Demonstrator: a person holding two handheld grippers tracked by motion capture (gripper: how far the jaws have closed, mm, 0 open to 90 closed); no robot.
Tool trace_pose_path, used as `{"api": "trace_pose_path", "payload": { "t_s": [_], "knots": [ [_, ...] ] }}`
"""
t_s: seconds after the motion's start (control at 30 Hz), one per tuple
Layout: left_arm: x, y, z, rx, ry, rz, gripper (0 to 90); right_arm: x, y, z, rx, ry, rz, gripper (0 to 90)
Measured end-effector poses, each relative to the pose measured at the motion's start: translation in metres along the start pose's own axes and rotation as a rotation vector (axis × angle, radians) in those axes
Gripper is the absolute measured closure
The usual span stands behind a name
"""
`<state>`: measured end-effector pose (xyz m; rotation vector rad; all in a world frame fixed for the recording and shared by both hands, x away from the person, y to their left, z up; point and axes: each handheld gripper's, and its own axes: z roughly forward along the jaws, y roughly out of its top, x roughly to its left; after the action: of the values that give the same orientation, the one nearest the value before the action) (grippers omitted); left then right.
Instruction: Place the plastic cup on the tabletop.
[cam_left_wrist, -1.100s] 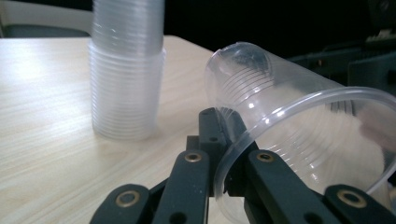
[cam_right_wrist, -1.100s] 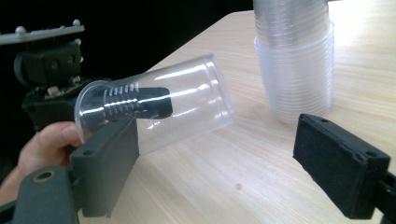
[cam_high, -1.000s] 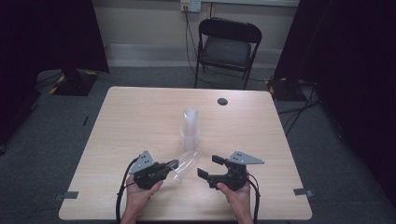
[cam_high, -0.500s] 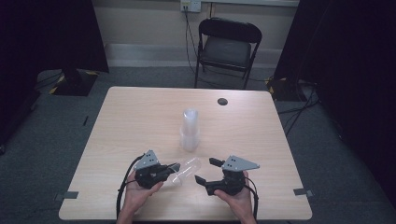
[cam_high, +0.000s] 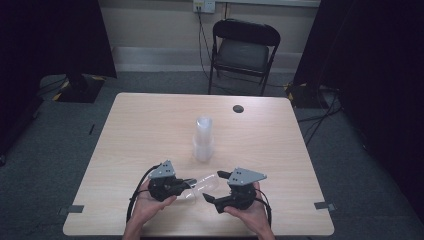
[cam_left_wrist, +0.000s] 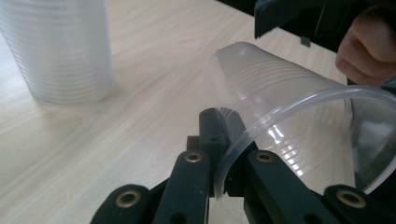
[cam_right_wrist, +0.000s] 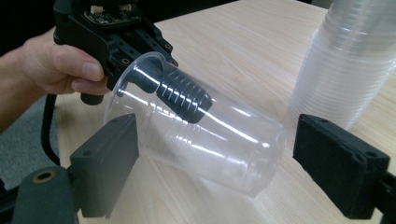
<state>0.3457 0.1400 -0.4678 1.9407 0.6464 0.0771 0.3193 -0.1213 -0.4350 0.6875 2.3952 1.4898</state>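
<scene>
- Room: grey carpet, dark curtains on both sides, one black folding chair (cam_high: 245, 47) behind the pale wood counter (cam_high: 150, 125).
- Since the earlier high view: both hands have drawn slightly toward the near edge; the loose cup now lies farther from the stack. The right gripper's jaws have just been opening further.
- Left gripper (cam_high: 187, 183): jaws pressed together on the rim of one clear plastic cup (cam_high: 202, 183), one finger (cam_right_wrist: 182, 95) inside it, the other outside. Cup lies on its side just above the counter, base toward the right gripper.
- Right gripper (cam_high: 214, 186): jaws spread wide, pads on either side of the cup's base end, not touching it.
- Count: one stack of clear cups (cam_high: 203, 139) upright mid-counter, one loose cup, two grippers, one round dark cable port (cam_high: 238, 108) near the far edge.
</scene>
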Motion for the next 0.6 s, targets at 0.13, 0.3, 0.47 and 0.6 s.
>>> {"api": "trace_pose_path", "payload": {
  "t_s": [0.13,0.3,0.47,0.6],
  "knots": [
    [0.002,0.000,0.002,0.011,-0.025,-0.016,89.1,0.003,0.002,0.005,0.027,0.013,-0.052,13.8],
    [0.003,0.005,0.004,0.024,-0.033,-0.036,88.9,0.008,0.002,0.011,0.058,-0.013,-0.124,13.4],
    [0.005,0.014,0.004,0.043,-0.028,-0.046,88.7,0.011,0.003,0.013,0.070,-0.031,-0.195,12.5],
    [0.005,0.015,0.004,0.047,-0.024,-0.070,89.1,0.013,0.003,0.015,0.094,-0.042,-0.225,12.4]
  ]
}}
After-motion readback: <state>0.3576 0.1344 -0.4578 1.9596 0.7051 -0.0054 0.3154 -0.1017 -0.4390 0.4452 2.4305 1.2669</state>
